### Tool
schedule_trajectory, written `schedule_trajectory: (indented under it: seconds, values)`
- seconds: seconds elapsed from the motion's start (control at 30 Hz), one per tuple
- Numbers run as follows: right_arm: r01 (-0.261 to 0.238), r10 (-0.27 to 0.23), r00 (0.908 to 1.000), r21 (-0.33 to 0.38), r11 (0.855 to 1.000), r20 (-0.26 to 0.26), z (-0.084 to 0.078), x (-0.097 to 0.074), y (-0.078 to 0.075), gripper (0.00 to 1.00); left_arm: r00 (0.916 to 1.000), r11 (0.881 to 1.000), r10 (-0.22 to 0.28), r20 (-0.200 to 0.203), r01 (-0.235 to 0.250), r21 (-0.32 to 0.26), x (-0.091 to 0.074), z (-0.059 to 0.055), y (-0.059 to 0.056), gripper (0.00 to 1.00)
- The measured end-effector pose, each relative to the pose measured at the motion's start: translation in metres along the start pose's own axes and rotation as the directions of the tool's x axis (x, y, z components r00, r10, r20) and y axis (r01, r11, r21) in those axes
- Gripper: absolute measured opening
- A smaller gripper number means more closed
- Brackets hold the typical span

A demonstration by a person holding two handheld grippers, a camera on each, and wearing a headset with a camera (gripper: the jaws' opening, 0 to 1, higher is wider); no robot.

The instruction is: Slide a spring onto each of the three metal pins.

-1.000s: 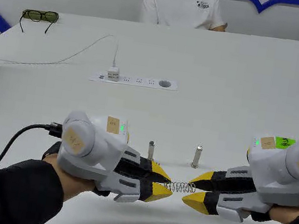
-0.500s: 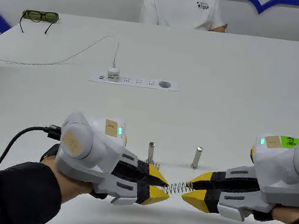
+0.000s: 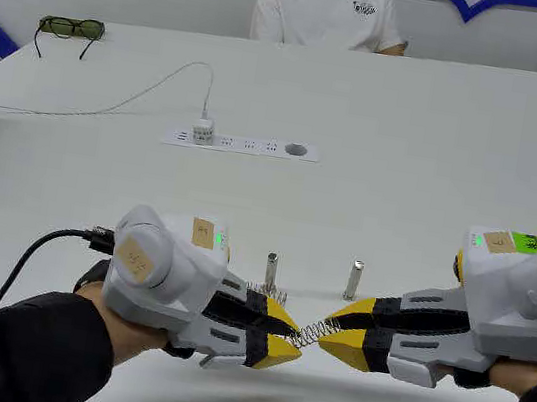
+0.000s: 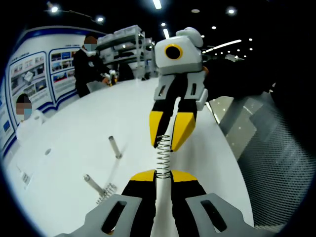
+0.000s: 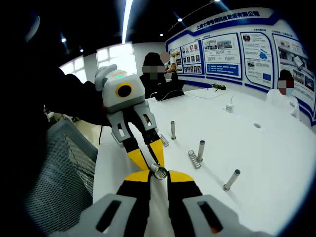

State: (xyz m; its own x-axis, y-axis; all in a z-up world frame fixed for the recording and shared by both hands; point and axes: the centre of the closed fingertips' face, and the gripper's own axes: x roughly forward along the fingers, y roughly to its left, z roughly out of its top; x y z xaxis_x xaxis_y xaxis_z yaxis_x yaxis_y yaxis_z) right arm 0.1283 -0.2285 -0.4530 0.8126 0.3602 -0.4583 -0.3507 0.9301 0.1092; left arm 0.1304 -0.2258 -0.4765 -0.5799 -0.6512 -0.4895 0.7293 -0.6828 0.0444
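One spring [image 3: 315, 331] — ends clamped by left tool [image 3: 294, 338] and right tool [image 3: 329, 338].

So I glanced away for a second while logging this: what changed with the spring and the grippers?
The right gripper edged its tips toward the left gripper, so the spring between them now sits tilted and shorter. Both stay shut on it; the pins haven't moved.
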Motion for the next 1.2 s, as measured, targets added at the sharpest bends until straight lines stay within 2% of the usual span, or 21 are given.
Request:
schedule_trajectory:
  seconds: [0.43, 0.93, 1.2]
  values:
    - [-0.007, 0.008, 0.9997, -0.023, 1.0, 0.023, 0.01, 0.004, 0.005, 0.12, 1.0, 1.0, -0.002, 0.005, 0.002, -0.016, 0.005, -0.001, 0.0, 0.1]
    - [-0.017, 0.017, 0.9998, -0.056, 0.998, 0.008, 0.012, 0.011, 0.011, 0.12, 0.9993, 0.999, -0.038, -0.004, 0.038, -0.012, 0.017, -0.002, -0.008, 0.1]
    - [-0.011, 0.012, 0.9998, -0.049, 0.999, 0.014, 0.013, 0.011, 0.009, 0.12, 0.9998, 1.0, -0.022, 0.004, 0.022, -0.013, 0.015, -0.002, -0.005, 0.11]
